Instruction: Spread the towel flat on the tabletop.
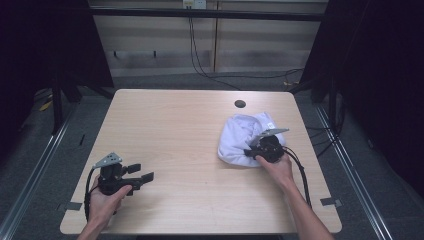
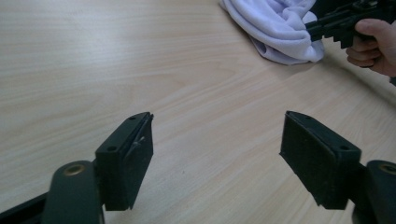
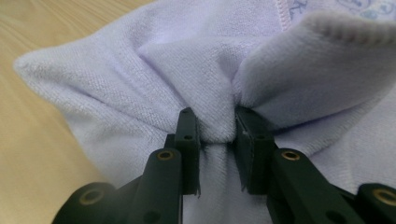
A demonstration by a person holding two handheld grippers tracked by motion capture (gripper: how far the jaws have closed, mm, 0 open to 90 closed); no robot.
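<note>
A crumpled pale lilac towel (image 1: 245,137) lies bunched on the right side of the wooden counter (image 1: 185,130), just below a small dark round hole (image 1: 240,104) in the counter top. The right gripper (image 1: 260,151) sits at the near edge of the heap; in the right gripper view its jaws are closed almost together on a raised fold of the towel (image 3: 212,93), cloth pinched between them. The left gripper (image 1: 140,172) is held over the near-left part of the counter, well apart from the towel, its jaws spread wide with bare wood between them and nothing in their hold.
</note>
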